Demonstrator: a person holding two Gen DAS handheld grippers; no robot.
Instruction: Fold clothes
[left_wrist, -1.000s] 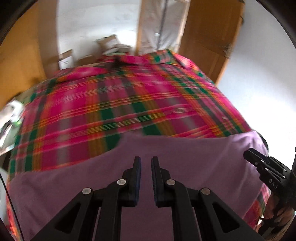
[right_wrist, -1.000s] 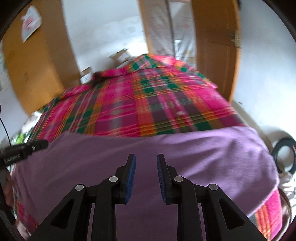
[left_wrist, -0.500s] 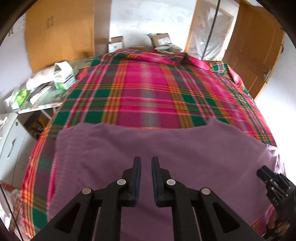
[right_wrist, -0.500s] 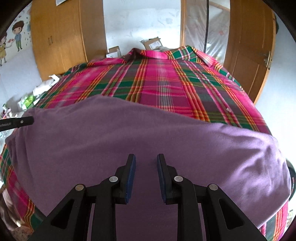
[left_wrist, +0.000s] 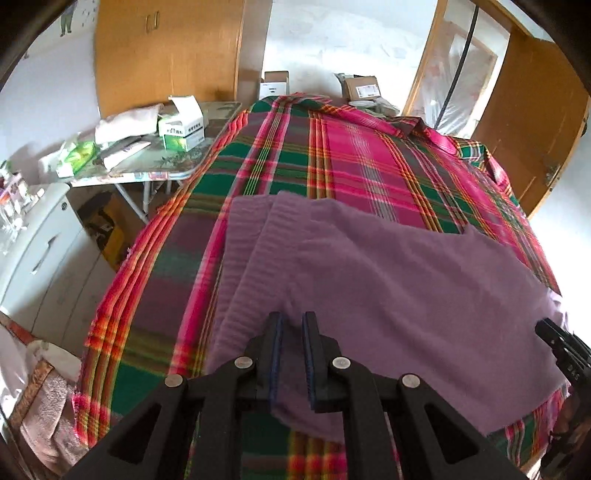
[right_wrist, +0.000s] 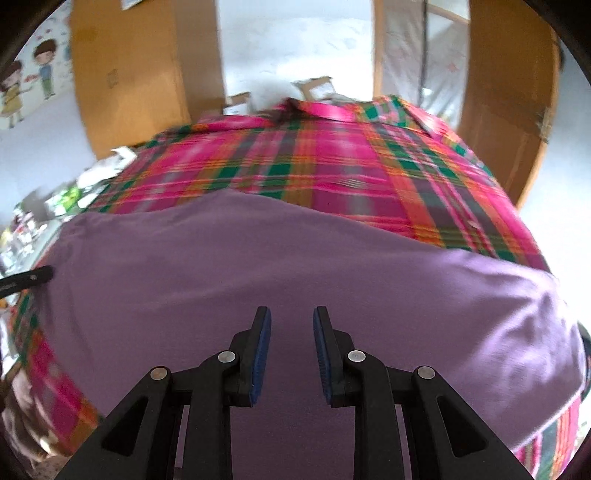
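A purple garment (left_wrist: 388, 280) lies spread across the near half of a bed under a pink and green plaid blanket (left_wrist: 351, 155). Its left edge shows a doubled layer. My left gripper (left_wrist: 291, 325) is shut on the garment's near left edge, with cloth between the narrow fingers. In the right wrist view the purple garment (right_wrist: 295, 266) fills the foreground, and my right gripper (right_wrist: 291, 314) is pinched on it, its fingers a little wider apart. The right gripper (left_wrist: 561, 350) shows at the cloth's right edge. The left gripper (right_wrist: 33, 277) tip shows at its left edge.
A folding side table (left_wrist: 155, 162) with boxes and packets stands left of the bed, and a white cabinet (left_wrist: 40, 240) is nearer. Cardboard boxes (left_wrist: 275, 85) sit beyond the far end. A wooden door (left_wrist: 528, 110) is on the right and a wardrobe (left_wrist: 166, 51) at the back left.
Both views have swung and the garment has settled flatter on the blanket. The left view has turned left, bringing the side table and cabinet into sight. Finger gaps look unchanged.
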